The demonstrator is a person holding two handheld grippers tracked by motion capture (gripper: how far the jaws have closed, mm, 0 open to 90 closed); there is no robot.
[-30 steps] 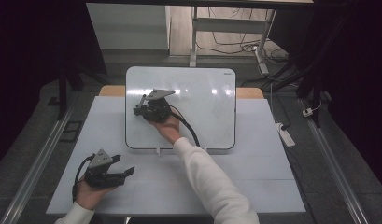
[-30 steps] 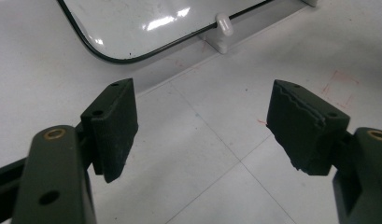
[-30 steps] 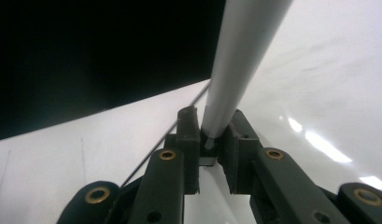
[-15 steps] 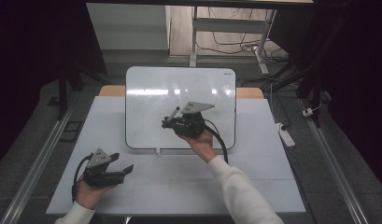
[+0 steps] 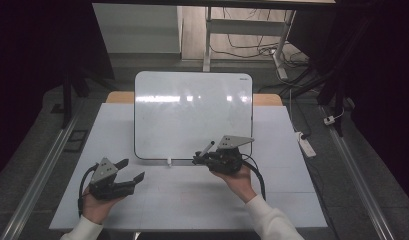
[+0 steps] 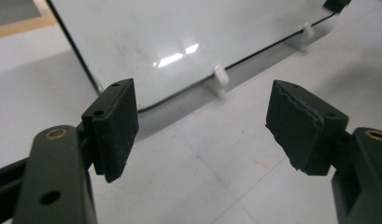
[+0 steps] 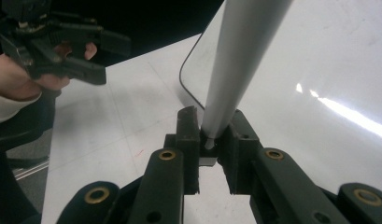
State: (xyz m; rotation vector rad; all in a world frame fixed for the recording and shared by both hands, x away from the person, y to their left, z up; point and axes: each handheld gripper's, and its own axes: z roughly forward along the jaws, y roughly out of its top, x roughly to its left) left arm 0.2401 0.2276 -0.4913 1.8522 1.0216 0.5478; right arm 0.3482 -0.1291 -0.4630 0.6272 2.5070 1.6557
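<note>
Two hand-held grippers work above a white table. The right gripper clamps a grey marker over the near right corner of the whiteboard. The left gripper rests wide open, holding nothing, near the board's left corner.

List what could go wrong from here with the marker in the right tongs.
1. The right tongs grip the marker only at its very end, so it may pivot or slip if pressed on the whiteboard.
2. The whiteboard rests on small white pegs near the table edge of the board; pushing could slide it.
3. The left tongs are open and apart from the board, not steadying it.
</note>
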